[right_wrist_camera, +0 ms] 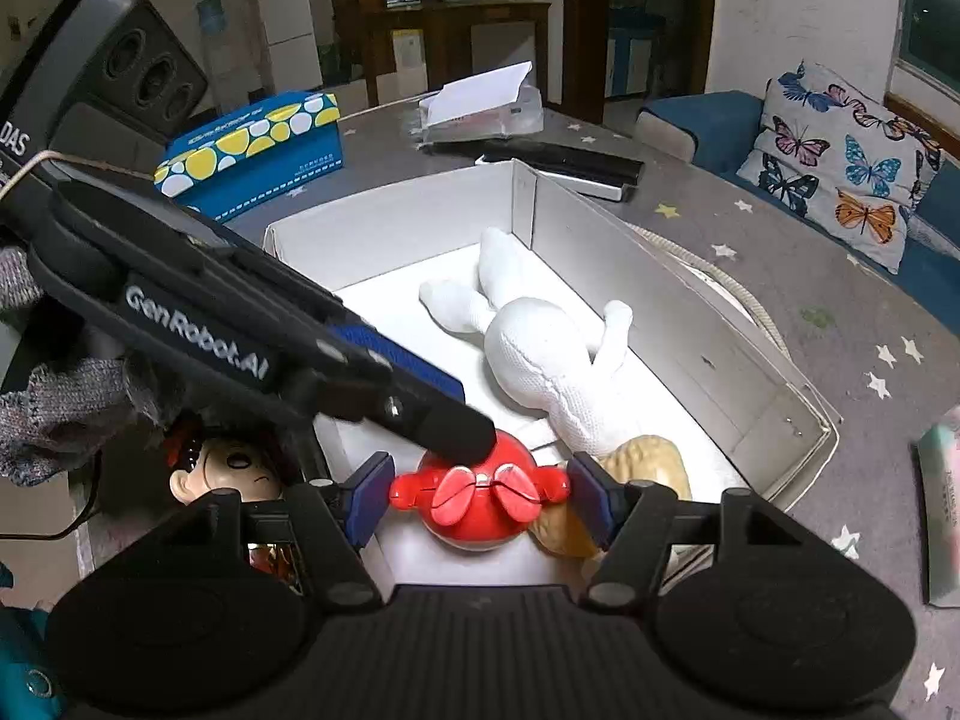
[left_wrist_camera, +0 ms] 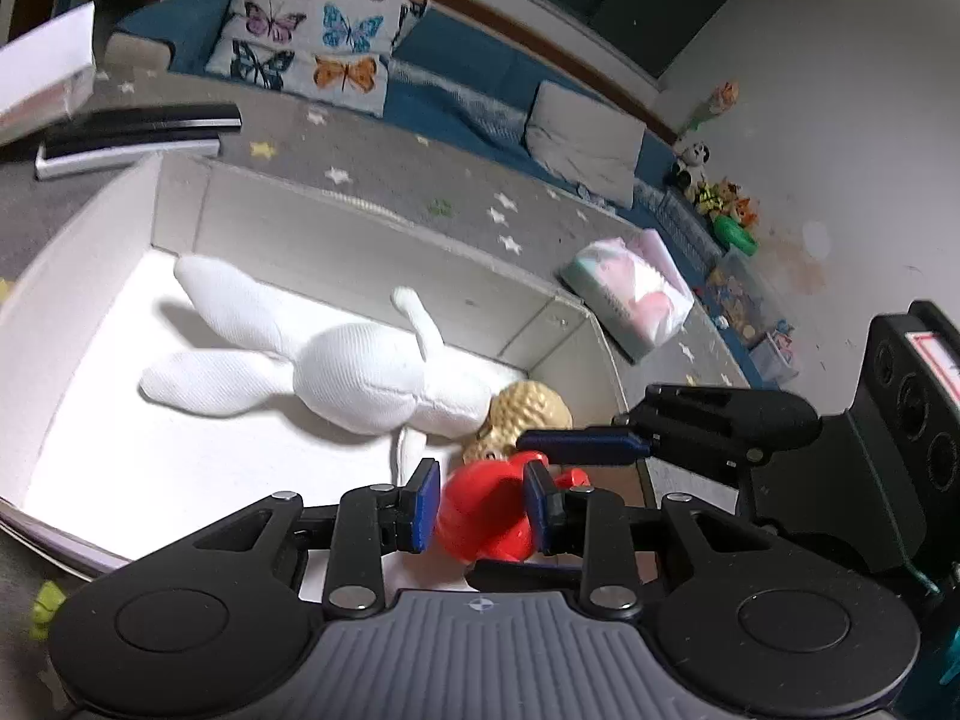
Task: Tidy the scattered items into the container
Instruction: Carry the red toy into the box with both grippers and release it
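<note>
A white cardboard box [left_wrist_camera: 360, 258] [right_wrist_camera: 636, 276] stands on the grey star-patterned mat. In it lie a white plush rabbit [left_wrist_camera: 360, 384] [right_wrist_camera: 552, 360] and a tan knobbly toy [left_wrist_camera: 531, 414] [right_wrist_camera: 654, 459]. A round red toy [left_wrist_camera: 489, 531] [right_wrist_camera: 474, 516] hangs low over the box's near end. My left gripper [left_wrist_camera: 483, 504] is shut on it from two sides, and my right gripper [right_wrist_camera: 480, 495] is shut on its side knobs. In the right wrist view a left finger [right_wrist_camera: 444, 426] rests on top of the toy. In the left wrist view a right finger [left_wrist_camera: 582, 445] reaches in from the right.
A doll head [right_wrist_camera: 228, 474] lies outside the box at the left. A blue dotted tissue box [right_wrist_camera: 252, 150], a flat black-and-white case [left_wrist_camera: 138, 132] and a soft tissue pack [left_wrist_camera: 630, 294] lie around the box. Butterfly cushions [left_wrist_camera: 312, 30] and blue seating border the mat.
</note>
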A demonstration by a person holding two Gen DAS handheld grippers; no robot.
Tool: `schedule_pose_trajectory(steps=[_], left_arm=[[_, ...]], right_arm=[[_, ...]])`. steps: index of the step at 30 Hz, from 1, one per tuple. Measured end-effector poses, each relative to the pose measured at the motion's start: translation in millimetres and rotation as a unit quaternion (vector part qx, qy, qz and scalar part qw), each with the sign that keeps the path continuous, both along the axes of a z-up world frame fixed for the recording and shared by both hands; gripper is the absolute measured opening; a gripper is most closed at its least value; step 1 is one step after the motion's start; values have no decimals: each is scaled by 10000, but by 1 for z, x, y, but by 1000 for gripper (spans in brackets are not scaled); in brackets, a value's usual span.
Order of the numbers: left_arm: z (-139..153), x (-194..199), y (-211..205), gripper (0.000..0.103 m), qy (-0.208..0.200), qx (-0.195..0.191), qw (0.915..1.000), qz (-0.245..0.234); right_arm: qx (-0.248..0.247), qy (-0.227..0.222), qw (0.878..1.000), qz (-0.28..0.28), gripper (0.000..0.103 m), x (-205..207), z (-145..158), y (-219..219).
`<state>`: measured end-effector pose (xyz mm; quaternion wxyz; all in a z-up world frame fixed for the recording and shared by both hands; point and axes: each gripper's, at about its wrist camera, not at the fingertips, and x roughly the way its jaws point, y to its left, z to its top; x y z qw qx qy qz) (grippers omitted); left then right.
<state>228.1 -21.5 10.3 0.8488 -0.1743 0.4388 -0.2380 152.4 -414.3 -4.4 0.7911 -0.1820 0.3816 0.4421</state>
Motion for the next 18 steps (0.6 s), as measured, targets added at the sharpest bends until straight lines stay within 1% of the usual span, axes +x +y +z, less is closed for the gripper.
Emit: schedule_pose_trajectory(steps=[10, 15, 18], left_arm=[[-8, -1, -10, 32, 126, 44, 9998, -177], [-2, -8, -8, 32, 1, 70, 9999, -72], [5, -16, -5, 32, -192, 120, 9997, -2]], right_arm=[[-14, -14, 9999, -132, 65, 3, 0, -4], [195, -123, 9992, -323, 65, -7, 7, -15], [426, -281, 9972, -548, 70, -16, 13, -23]])
